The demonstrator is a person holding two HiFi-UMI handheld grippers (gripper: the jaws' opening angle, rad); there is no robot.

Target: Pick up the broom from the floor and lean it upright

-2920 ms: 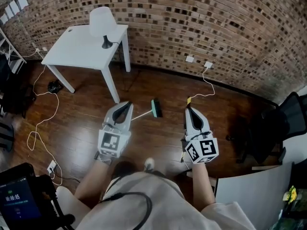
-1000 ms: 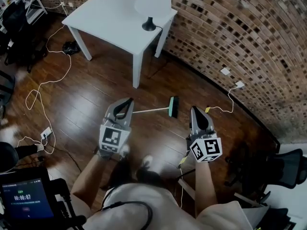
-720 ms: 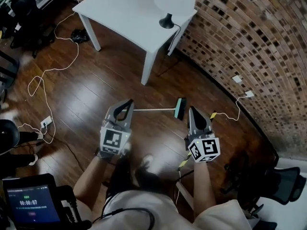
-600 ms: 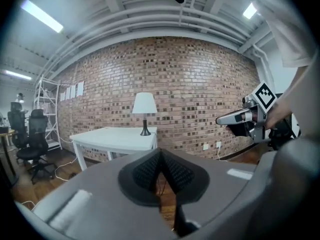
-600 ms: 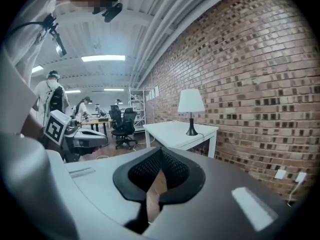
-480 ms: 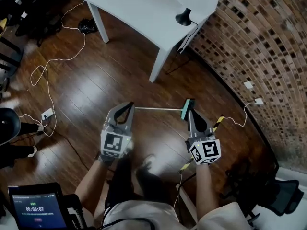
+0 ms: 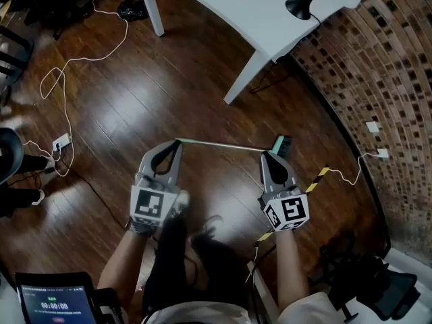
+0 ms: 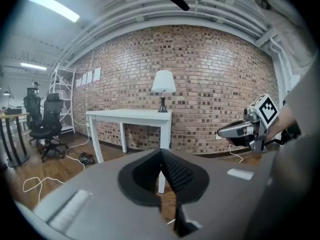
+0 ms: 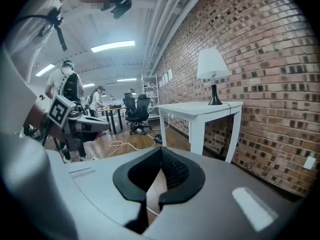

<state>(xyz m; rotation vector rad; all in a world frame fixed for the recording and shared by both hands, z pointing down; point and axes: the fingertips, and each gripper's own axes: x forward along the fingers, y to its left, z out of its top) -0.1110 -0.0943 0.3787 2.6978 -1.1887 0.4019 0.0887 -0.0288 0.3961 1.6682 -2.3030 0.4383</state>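
The broom lies flat on the dark wood floor. Its thin pale handle (image 7: 223,144) runs left to right and its teal head (image 7: 281,145) points toward the brick wall. My left gripper (image 7: 174,145) is shut and empty, with its tips right by the handle's free end. My right gripper (image 7: 269,156) is also shut and empty, just short of the broom head. Whether either one touches the broom I cannot tell. In the left gripper view the left gripper (image 8: 161,152) has its pads meeting at the tip. The right gripper view shows the right gripper (image 9: 161,149) the same way.
A white table (image 7: 270,5) with a black lamp base (image 7: 302,2) stands beyond the broom, one leg (image 7: 246,79) close to it. White cables (image 7: 61,79) and a power strip (image 7: 61,142) lie to the left. A yellow-black striped cable (image 7: 317,176) lies to the right, along the brick wall (image 7: 391,79).
Both grippers have sunk toward the floor and closed in on the broom, staying shut. The head view has tipped further down, so the table and lamp have slid to the top edge.
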